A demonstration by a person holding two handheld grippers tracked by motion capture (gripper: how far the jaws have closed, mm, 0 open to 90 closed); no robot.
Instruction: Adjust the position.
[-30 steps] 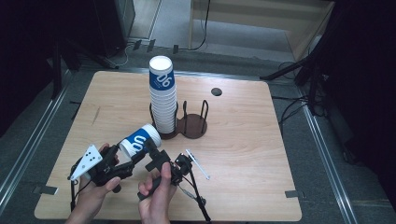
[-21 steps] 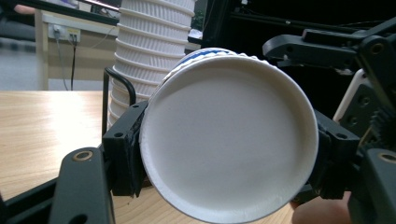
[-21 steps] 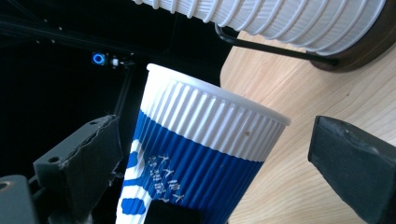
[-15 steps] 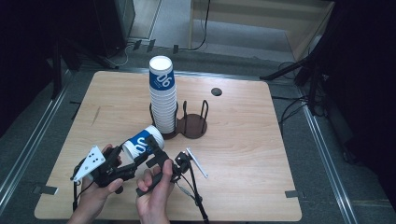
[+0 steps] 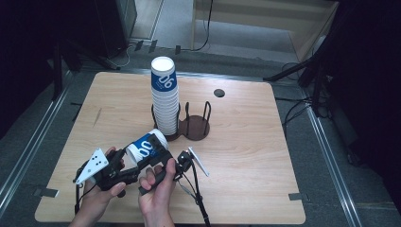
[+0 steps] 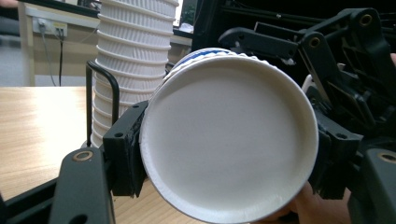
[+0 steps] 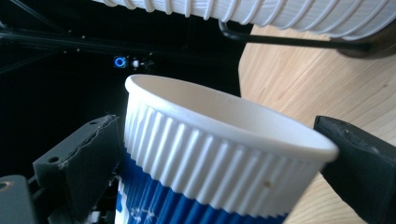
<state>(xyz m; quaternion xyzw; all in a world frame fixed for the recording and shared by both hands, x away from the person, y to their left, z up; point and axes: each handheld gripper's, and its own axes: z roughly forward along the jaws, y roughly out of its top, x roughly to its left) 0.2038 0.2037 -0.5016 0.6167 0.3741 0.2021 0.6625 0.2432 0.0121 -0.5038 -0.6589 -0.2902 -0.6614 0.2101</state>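
High view: cup (image 5: 147,146) between both grippers

Cup (image 7: 219,158) between the right gripper's (image 7: 224,154) matt black plastic jaws looks like ribbed paper, white and blue. Beyond it, pale matt wood-grain tabletop (image 5: 246,142) and a thin black wire holder (image 5: 189,124).

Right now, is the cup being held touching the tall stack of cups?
Apart. In the high view the held cup lies tilted below the stack, with bare table showing between them.
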